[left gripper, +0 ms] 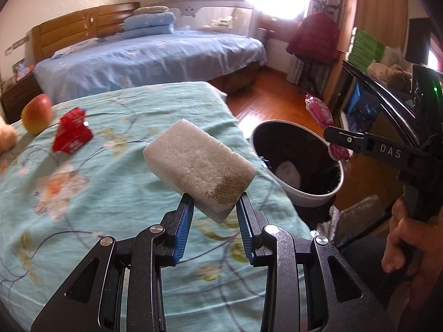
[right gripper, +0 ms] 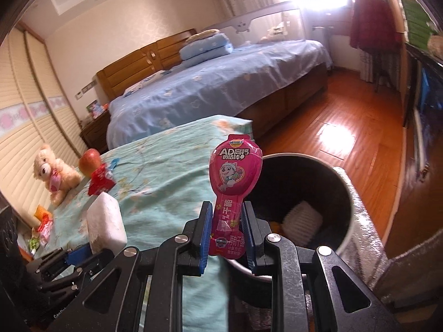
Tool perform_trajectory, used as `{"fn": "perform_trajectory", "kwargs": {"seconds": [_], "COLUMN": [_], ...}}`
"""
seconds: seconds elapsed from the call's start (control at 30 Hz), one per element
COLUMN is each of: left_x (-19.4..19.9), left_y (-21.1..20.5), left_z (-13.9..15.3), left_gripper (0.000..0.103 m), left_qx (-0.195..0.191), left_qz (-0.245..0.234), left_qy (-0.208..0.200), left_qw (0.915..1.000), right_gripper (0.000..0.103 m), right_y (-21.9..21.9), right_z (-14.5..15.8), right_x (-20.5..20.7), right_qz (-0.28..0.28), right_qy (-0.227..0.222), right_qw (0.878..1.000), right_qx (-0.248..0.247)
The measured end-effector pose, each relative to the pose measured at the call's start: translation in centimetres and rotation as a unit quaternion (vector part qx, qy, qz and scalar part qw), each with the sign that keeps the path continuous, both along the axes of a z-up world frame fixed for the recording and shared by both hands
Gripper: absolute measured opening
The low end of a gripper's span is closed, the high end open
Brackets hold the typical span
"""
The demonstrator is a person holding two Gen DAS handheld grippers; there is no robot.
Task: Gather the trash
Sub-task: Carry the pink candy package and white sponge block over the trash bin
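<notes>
Two grippers, both loaded. Left gripper [left gripper: 214, 200] has its jaws closed most of the way on a white foam block [left gripper: 199, 166], pinching its near end; the block juts forward and up, tilted, with a brownish stain near the gripped end. It hangs above the right edge of a small bed with a teal flowered sheet [left gripper: 110, 166].

Right gripper [right gripper: 227, 222] has its jaws nearly together on a pink snack wrapper [right gripper: 234, 182], clamped on the narrow stem; the round top stands upright above the fingertips. From the left wrist view the same wrapper [left gripper: 318, 109] shows held just over the far rim of the trash bin [left gripper: 315, 193], with the right gripper [left gripper: 336, 139] coming in from the right and a hand [left gripper: 398, 246] on its handle.

Trash bin: round, pale outside, dark inside, standing on the wooden floor [right gripper: 346, 127] just beside the bed's right edge. Something white and ribbed [right gripper: 303, 221] lies at its bottom.

On the sheet, toward the far left corner: a crumpled red wrapper [left gripper: 72, 135], an apple [left gripper: 37, 113] just behind it, a teddy bear [right gripper: 54, 173] left of the apple. More small bright wrappers [right gripper: 44, 228] lie along the left edge, too blurred to identify.

Beyond, a larger bed with a blue sheet [left gripper: 155, 61] and folded blue bedding [left gripper: 149, 23] at its head.
</notes>
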State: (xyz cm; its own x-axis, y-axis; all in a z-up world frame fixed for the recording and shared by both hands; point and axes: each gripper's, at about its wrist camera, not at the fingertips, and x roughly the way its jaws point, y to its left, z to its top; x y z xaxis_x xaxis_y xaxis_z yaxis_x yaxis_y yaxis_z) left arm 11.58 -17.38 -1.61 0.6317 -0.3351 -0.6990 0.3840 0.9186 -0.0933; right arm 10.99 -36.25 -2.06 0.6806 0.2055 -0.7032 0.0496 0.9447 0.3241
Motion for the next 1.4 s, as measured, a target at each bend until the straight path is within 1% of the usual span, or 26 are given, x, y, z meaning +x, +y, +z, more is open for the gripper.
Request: {"fn": "perform_trajectory", "kwargs": {"seconds": [0.2, 0.47, 0.67, 1.07, 1.4], "left_x": [0.1, 1.2, 1.9, 2.6, 3.4], "left_y": [-1.7, -2.8, -4.2, -7.5, -9.7], "left_z": [0.2, -0.1, -0.3, -0.6, -0.8], "left_gripper": [0.031, 0.031, 0.031, 0.031, 0.031], "left_qx": [-0.001, -0.006, 0.0, 0.013, 0.022], "left_qz": [-0.027, -0.04, -0.054, -0.087, -0.106], "left_qy": [-0.003, 0.007, 0.011, 0.014, 0.02], "left_qw": [0.9996, 0.9992, 0.9985, 0.9961, 0.9939], "right_gripper": [0.022, 0.022, 0.022, 0.022, 0.022], "right_y": [-1.9, -2.5, -3.4, -5.1, -6.0], "right_z": [-0.6, -1.6, -2.2, -3.2, -3.4], "right_x": [-0.4, -0.7, -0.7, -0.2, 0.5], "right_qz": [-0.021, -0.028, -0.038, -0.05, -0.056], "right_qy": [0.015, 0.023, 0.029, 0.041, 0.046], "right_qw": [1.0, 0.999, 0.999, 0.998, 0.997], "right_qx": [0.005, 0.009, 0.016, 0.008, 0.009]}}
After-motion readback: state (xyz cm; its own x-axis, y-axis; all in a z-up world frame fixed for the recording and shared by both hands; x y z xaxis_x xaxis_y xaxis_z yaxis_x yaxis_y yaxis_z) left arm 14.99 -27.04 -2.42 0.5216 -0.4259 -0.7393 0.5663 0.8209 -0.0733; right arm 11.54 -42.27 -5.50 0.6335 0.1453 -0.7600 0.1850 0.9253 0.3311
